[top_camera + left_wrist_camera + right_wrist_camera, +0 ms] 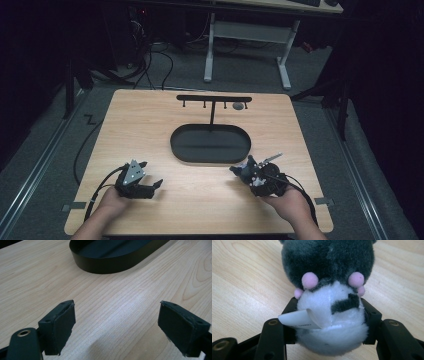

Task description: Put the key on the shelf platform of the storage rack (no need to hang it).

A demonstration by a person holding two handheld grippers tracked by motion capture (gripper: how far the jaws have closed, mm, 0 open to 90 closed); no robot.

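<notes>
Plush toy (329, 315) sits pinched in right gripper (247, 171) just beside the oval tray (210, 145), likely bound there next; left gripper (150, 181) jaws spread.

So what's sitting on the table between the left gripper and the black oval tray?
Nothing. In the left gripper view, bare wooden table runs from the open left gripper up to the black oval tray. The high view agrees.
</notes>
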